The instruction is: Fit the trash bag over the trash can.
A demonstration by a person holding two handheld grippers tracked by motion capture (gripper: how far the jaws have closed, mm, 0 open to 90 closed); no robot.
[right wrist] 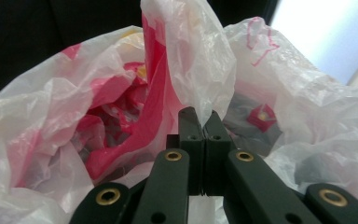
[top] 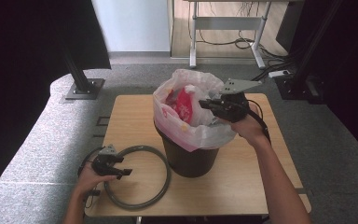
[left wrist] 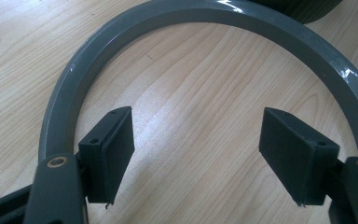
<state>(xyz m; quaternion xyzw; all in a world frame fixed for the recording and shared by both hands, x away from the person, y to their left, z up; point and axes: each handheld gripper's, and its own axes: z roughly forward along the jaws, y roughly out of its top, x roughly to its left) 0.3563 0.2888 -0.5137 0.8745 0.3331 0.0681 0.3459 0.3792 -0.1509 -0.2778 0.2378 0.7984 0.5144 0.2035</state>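
A black bin (top: 191, 158) stands in the middle of the wooden table (top: 242, 182), lined with a white and pink plastic bag (top: 186, 112). My right gripper (top: 204, 104) is at the bag's right rim, shut on a fold of it. In the right gripper view the two jaws (right wrist: 200, 116) are pressed together with the thin white plastic (right wrist: 205, 56) rising from their tips. A grey ring (top: 161, 186) lies flat on the table at the front left. My left gripper (top: 123, 165) rests over the ring's left side, open. Its jaws (left wrist: 198, 140) stand wide over bare wood inside the ring's arc (left wrist: 186, 11).
The bin's dark base (left wrist: 303, 7) sits just beyond the ring. A black stand foot (top: 85, 88) is on the grey carpet behind the table's left corner. A white-legged desk (top: 228, 23) and floor cables (top: 270, 60) lie farther back.
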